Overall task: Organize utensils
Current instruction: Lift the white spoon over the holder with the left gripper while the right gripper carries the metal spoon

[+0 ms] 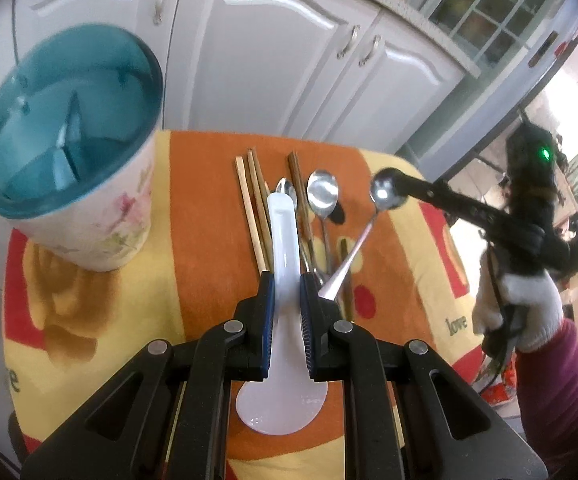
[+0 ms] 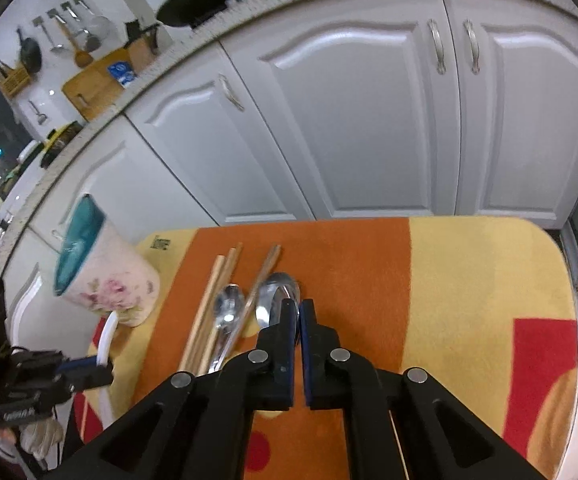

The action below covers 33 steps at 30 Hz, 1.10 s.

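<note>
Smooth white plastic spoon [image 1: 285, 248] in left tool [image 1: 287, 284].

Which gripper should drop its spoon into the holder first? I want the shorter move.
Left, probably. The left gripper grips the white spoon with the holder close beside it. The right gripper holds its metal spoon farther off, beyond the chopsticks.

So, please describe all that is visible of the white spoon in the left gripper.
The white spoon looks like smooth, glossy plastic or ceramic, in the deep soup-spoon shape. The left gripper is shut on its grooved handle, which points ahead toward the chopsticks; its rounded bowl lies nearest the camera, over the orange cloth. Whether it rests on the cloth is unclear.
</note>
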Available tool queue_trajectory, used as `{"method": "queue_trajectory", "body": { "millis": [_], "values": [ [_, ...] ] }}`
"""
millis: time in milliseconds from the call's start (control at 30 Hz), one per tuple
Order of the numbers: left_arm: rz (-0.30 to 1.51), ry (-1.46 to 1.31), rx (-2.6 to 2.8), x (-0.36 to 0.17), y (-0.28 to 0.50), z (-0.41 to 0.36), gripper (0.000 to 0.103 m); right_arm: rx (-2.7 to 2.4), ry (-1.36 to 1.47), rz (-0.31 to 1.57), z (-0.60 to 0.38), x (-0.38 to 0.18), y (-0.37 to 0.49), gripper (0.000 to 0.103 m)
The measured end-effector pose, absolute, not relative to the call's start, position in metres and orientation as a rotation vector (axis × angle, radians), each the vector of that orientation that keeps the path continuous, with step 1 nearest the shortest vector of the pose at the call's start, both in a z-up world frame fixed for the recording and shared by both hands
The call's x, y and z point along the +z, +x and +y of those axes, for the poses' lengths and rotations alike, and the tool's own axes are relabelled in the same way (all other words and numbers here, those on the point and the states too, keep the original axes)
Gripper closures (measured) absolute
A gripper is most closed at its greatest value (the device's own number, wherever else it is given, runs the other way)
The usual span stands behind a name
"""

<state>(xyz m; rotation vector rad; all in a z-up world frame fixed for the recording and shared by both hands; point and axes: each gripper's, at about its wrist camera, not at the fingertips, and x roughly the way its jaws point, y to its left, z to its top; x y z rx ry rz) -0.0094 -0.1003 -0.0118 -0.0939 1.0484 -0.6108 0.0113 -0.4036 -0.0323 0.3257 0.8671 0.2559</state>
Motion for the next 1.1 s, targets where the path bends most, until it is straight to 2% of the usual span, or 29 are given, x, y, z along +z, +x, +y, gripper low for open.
{"method": "queue_trajectory", "body": {
  "millis": [333, 700, 1100],
  "values": [
    [0.905, -0.144, -0.570, 0.042, -0.020, -0.075, 0.092, 0.280, 0.272, 0.775, -0.388, 0.017, -0.007, 0.100],
    [0.745, -0.191, -0.386, 0.099, 0.026, -0.019, 0.092, 0.360, 0.244, 0.649, -0.355, 0.084, 0.003, 0.100],
    [0.613, -0.091, -0.192, 0.096, 0.079, -0.002, 0.092, 0.359, 0.109, 0.528, -0.270, 0.133, 0.052, 0.101]
  ]
}}
